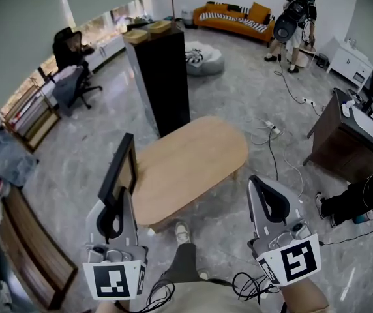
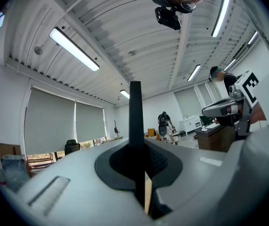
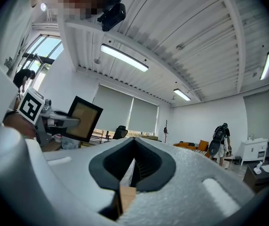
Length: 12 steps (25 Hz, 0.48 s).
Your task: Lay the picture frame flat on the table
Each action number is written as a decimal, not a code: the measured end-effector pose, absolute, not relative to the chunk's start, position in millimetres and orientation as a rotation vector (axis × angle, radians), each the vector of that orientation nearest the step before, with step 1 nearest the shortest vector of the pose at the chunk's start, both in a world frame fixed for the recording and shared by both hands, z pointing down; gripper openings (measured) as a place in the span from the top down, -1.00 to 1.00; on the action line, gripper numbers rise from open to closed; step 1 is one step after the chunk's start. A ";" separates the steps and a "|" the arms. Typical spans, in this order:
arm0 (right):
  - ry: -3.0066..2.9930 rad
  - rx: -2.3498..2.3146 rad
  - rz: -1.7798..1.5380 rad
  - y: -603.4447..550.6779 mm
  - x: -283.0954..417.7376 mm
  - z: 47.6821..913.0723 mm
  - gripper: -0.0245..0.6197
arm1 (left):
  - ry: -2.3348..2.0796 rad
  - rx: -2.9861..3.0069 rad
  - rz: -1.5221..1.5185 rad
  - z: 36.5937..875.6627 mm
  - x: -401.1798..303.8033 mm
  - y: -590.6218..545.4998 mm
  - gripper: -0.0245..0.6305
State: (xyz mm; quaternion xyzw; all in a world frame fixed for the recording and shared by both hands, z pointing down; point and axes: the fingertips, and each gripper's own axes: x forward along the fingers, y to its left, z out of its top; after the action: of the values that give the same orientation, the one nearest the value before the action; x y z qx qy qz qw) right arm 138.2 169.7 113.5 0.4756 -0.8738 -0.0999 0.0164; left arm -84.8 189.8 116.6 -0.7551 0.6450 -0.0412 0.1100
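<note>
Gripping the black-rimmed rectangular picture frame (image 1: pixel 120 165) with its tan backing panel is the left gripper (image 1: pixel 118 204). Its jaws are pinched tight on the frame's lower edge. From the left gripper view you only see the frame (image 2: pixel 135 112) edge-on, a thin dark strip running straight up out of the pads. The right gripper (image 1: pixel 259 188) has its jaws pressed together with nothing in them, so it's just along for the ride, hanging off the near right corner of the light oval wooden table (image 1: pixel 199 155).

Progress-wise, I'd call this the carry stage. The pickup looks done, but the actual laying down isn't. The frame stands up on edge, leaning a bit, off the table's left end and on the near side of it. It doesn't look to be resting on the tabletop, though I can't fully rule out a corner touching. The right gripper view catches the frame (image 3: pixel 83 119) face-on and clearly up in the air.

What's left is to swing it over the tabletop, tip it flat, set it down and let go. The top looks bare, so there's plenty of room.

Past the table's far side is a tall black cabinet (image 1: pixel 160 77), well out of the way.
</note>
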 end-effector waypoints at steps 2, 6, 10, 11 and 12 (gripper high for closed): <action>-2.709 1.483 -0.296 156.5 135.9 119.3 0.92 | 1.897 -2.229 -0.126 122.4 -87.3 176.1 0.83; -2.701 1.476 -0.271 124.1 127.6 126.0 0.92 | 1.895 -2.244 -0.129 125.6 -93.8 144.5 0.83; -2.690 1.474 -0.276 93.0 116.2 126.8 0.92 | 1.888 -2.256 -0.133 128.9 -103.5 113.4 0.83; -2.688 1.476 -0.273 84.3 113.1 126.9 0.92 | 1.887 -2.262 -0.136 130.1 -106.1 104.5 0.83; -2.687 1.477 -0.268 75.2 110.0 126.9 0.92 | 1.884 -2.268 -0.140 130.9 -108.6 95.4 0.83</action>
State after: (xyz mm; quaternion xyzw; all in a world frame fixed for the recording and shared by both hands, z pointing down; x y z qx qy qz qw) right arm 110.0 75.2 126.9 0.4796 -0.8726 -0.0871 0.0319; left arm -108.6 95.4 130.9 -0.7648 0.6355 -0.0471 0.0948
